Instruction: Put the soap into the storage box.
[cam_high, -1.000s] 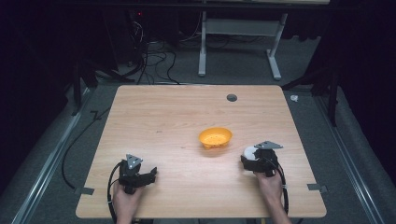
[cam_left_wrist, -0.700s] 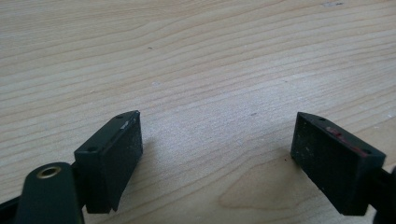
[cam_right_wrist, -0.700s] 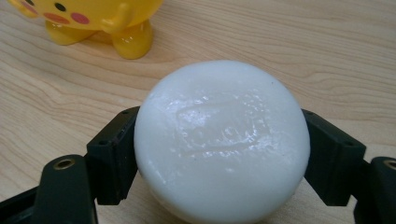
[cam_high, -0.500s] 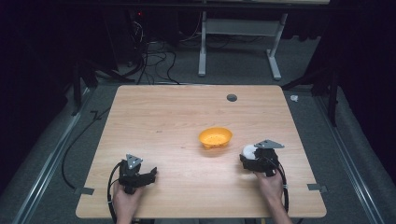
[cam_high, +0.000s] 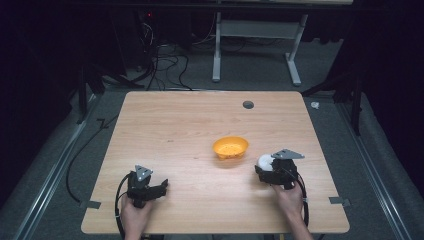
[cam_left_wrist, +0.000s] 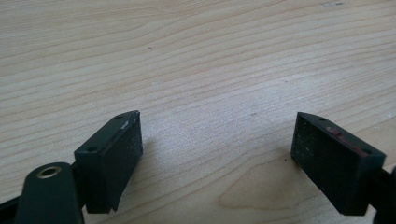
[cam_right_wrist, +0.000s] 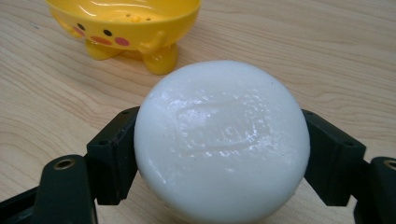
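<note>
Left tongs (cam_high: 161, 187) rest low at the near left of the table (cam_high: 175, 130); jaws spread wide in the left gripper view, bare wood between them, nothing held; this hand looks idle.

Centre, slightly right: a yellow dish (cam_high: 230, 147) with a duck face and little feet, standing upright on the table; appears empty from above, small holes in its floor.

Right tongs (cam_high: 262, 169) at the near right, pinching a white soap bar (cam_right_wrist: 222, 140) across its sides; both jaws touch it; the soap bar (cam_high: 264, 161) sits just near and right of the dish, apart from it; whether it is lifted clear of the wood, cannot tell.

Step in hand, as I judge it: the carry, soap gripped and heading for the dish; placing not yet done. Next move calls for raising the bar above the rim, bringing it far and left over the bowl, lowering it flat, then spreading the jaws; wet-looking surface, so a slip is a risk.

Against the picture a second ago: right tongs and soap have crept a little left toward the dish; left tongs and dish unchanged.
</note>
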